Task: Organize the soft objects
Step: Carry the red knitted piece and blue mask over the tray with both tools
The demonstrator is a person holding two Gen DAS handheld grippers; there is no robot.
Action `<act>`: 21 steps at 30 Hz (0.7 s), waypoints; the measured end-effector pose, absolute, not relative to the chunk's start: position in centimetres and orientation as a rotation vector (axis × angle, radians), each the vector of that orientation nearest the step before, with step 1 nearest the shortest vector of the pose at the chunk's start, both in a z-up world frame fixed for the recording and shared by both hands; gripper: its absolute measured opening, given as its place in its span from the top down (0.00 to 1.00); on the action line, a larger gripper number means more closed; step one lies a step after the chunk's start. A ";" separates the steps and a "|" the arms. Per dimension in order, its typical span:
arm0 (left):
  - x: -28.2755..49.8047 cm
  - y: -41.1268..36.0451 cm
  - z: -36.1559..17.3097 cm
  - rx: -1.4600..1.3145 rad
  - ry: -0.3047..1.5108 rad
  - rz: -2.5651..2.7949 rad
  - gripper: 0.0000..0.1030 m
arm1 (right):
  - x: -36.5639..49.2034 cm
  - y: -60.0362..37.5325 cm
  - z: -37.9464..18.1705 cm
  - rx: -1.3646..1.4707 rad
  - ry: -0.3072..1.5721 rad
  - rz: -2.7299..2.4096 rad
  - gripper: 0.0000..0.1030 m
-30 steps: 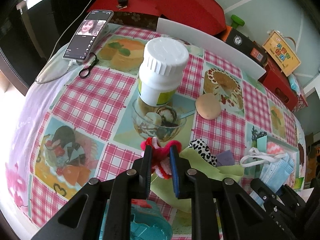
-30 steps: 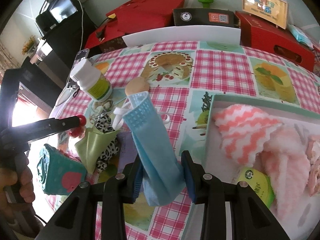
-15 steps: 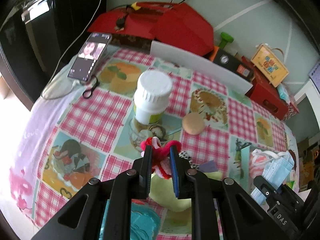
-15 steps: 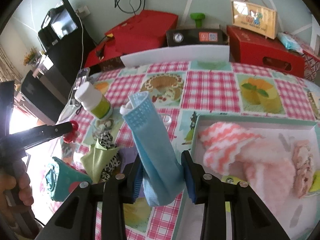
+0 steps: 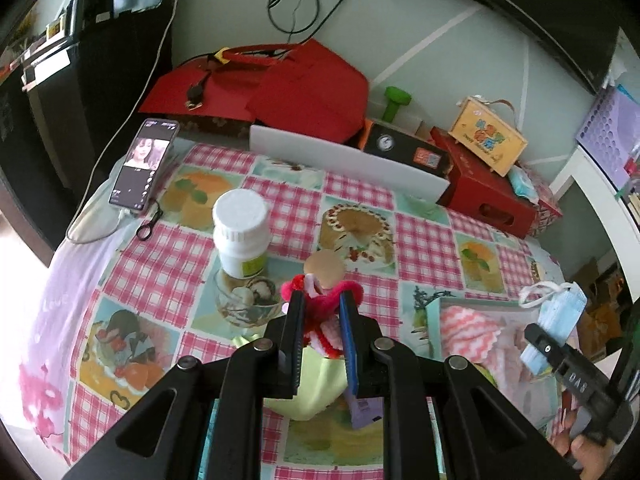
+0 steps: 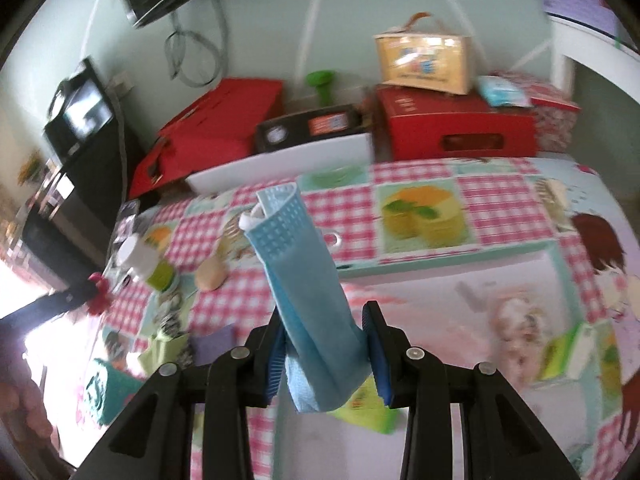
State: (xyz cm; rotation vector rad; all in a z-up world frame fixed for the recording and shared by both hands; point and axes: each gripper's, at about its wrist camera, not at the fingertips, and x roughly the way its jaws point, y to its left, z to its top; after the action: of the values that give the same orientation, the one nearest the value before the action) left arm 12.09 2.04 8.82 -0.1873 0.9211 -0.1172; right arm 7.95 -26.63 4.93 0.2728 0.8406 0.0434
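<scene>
Between the jaws of the left gripper [image 5: 320,320], clamped: a red fuzzy toy [image 5: 326,306] with pink knit at its base, pinched low so that the red loops poke out past the fingertips. Long axis along the fingers, pointing forward and down toward the checked tablecloth [image 5: 160,264]. Carried clear of the cloth, likely so as not to drag through the pile just beneath the gripper: green cloth [image 5: 316,384], purple scrap [image 5: 362,410]. Ahead of the tips, a white bottle [image 5: 240,236] and a tan round puff [image 5: 324,268], both standing apart from the toy.

Between the jaws of the right gripper [image 6: 324,344], likewise clamped: a blue face mask [image 6: 304,280], folded lengthwise and gripped at its lower end. Long axis along the fingers, free end rising ahead and leaning slightly left, white ear loop tucked at the top. Folded narrow, probably to fit the jaws without flopping.

Right of and below that gripper, a pale tray [image 6: 460,258] with soft pink things already inside, blurred; probably the destination for both items. Neither yet over a clear spot in it.
</scene>
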 end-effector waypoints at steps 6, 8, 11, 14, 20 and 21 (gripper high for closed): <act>11.8 -0.2 9.5 -0.167 0.901 -0.176 0.83 | 6.7 -32.1 5.2 0.347 0.819 -0.109 0.62; 11.8 -1.5 9.4 -0.150 0.903 -0.204 0.83 | 6.3 -33.8 5.2 0.367 0.817 -0.149 0.62; 11.9 -3.8 9.0 -0.124 0.908 -0.256 0.83 | 5.7 -35.4 5.0 0.383 0.816 -0.193 0.62; 11.9 -6.7 8.3 -0.110 0.922 -0.327 0.83 | 5.4 -36.5 5.0 0.399 0.813 -0.216 0.62; 11.3 -12.5 6.1 -0.069 0.963 -0.477 0.83 | 5.8 -36.6 4.1 0.409 0.839 -0.223 0.62; 11.3 -13.2 5.6 -0.060 0.972 -0.494 0.83 | 5.9 -36.6 4.0 0.410 0.845 -0.219 0.62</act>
State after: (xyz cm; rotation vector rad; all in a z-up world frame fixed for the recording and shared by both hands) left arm 11.27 -13.25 5.58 -0.0596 0.9722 -0.4939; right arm 5.93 -36.58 3.95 0.4098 0.8445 -0.2187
